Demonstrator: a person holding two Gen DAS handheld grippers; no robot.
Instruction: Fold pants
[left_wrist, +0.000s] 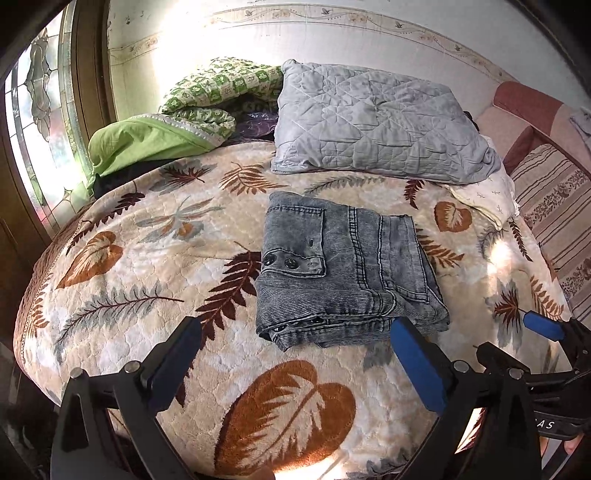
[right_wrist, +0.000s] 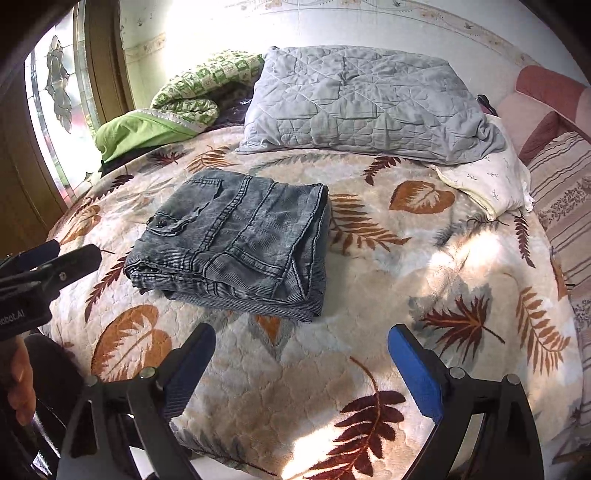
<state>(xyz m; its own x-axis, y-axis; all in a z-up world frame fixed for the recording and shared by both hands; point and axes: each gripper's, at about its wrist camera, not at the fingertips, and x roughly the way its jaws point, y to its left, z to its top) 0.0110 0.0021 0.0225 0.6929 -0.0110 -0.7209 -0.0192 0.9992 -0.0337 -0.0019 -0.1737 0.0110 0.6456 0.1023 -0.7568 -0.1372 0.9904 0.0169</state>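
Left wrist view shows the pants folded into a compact grey bundle on the bed, on its leaf-patterned blanket. A grey quilted pillow lies just beyond the pants, with a green blanket off to the left of that pillow. Nearer than the pants, the left hand-held gripper hovers with its blue pads spread wide, holding nothing. To the right of the pants, the right hand-held gripper is likewise spread and empty, apart from the denim.
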